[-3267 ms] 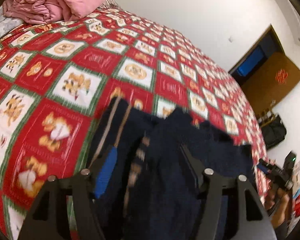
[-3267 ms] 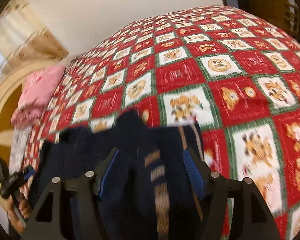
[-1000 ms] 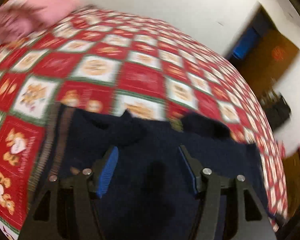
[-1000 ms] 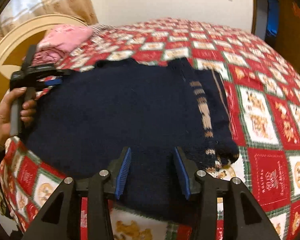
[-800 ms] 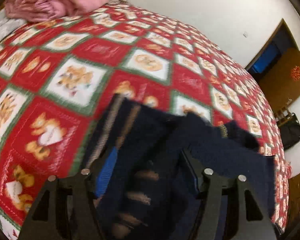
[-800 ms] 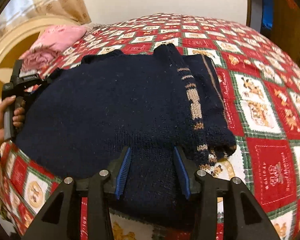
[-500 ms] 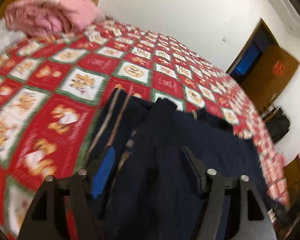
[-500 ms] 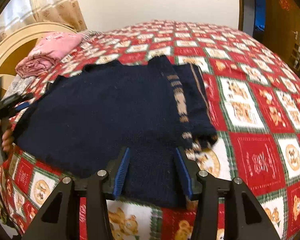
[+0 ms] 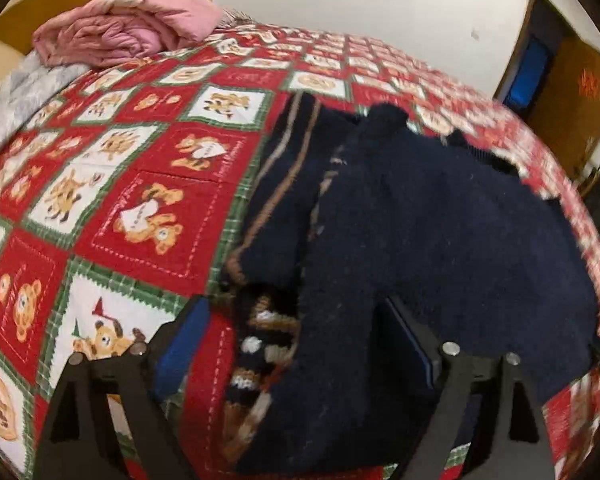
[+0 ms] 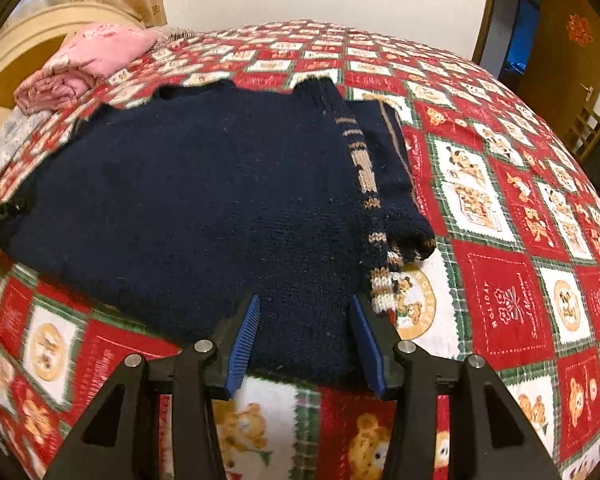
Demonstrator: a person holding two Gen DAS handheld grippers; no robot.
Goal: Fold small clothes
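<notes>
The left claw (image 9: 296, 344) is seen released, its jaws just spread wider, with the sweater's patterned hem (image 9: 260, 344) lying loose between them and pressed by neither pad. A second ago a narrower gap was held over blurred dark knit; now the folded-in sleeve (image 9: 276, 184) is laid flat just ahead of this claw and slightly to its left. The navy sweater (image 10: 204, 184) is spread on the bed quilt (image 10: 500, 320), directly ahead of the right claw (image 10: 304, 332), whose jaws stand half apart astride the near hem; whether the knit is pinched there cannot be told. That claw's gap is hardly altered from a second back. By the look of it, one side fold has been let go and counts as done; the opposite side is probably still to be brought in.
</notes>
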